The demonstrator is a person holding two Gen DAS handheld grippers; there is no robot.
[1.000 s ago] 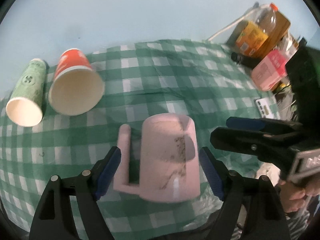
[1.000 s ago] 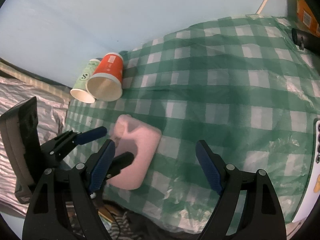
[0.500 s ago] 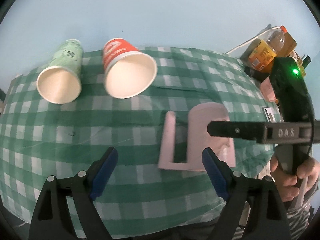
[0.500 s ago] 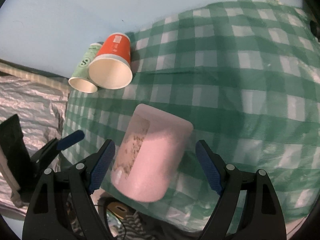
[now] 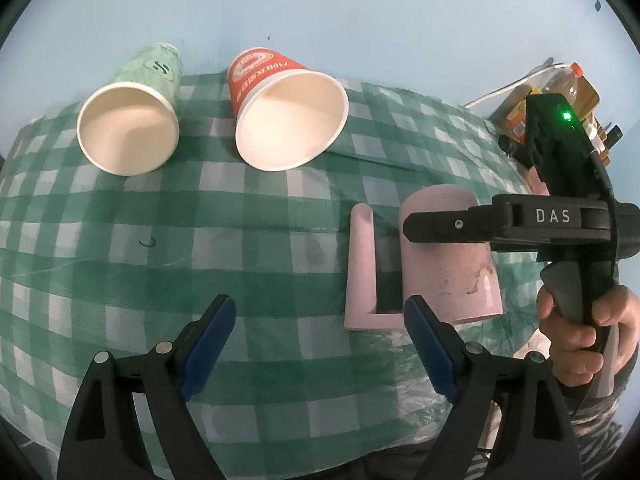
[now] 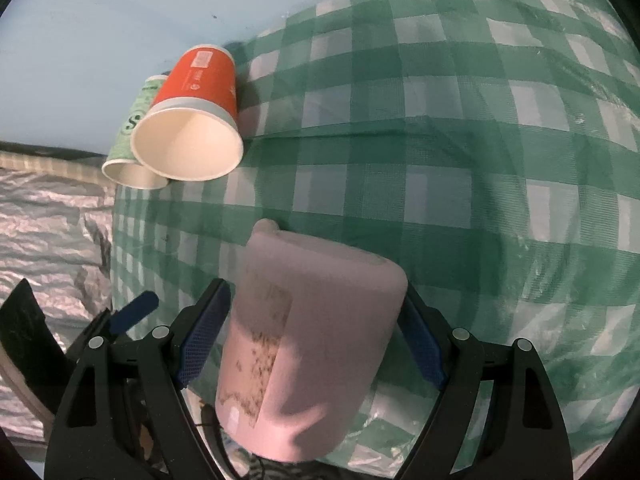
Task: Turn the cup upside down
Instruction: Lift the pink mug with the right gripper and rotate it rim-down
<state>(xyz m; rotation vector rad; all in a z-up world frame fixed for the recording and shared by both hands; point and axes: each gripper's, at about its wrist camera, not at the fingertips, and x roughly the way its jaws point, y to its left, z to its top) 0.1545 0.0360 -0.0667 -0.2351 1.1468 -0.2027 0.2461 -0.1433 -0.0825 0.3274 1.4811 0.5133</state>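
A pink mug (image 5: 450,272) with a square handle stands upside down on the green checked tablecloth (image 5: 240,220), handle to the left. My right gripper (image 6: 312,344) straddles the mug (image 6: 308,356) with its blue pads close to both sides; I cannot tell whether they touch. In the left wrist view its black finger (image 5: 460,226) crosses the mug's upper body. My left gripper (image 5: 320,344) is open and empty, pulled back to the left of the mug.
A red paper cup (image 5: 280,116) and a green paper cup (image 5: 136,120) lie on their sides at the back, mouths facing me. Bottles and boxes (image 5: 568,100) stand at the far right. Crinkled silver sheeting (image 6: 48,240) lies beyond the table's left edge.
My left gripper let go of the mug and drew back to the left. My right gripper moved in until its fingers straddle the mug, which stayed upside down on the cloth.
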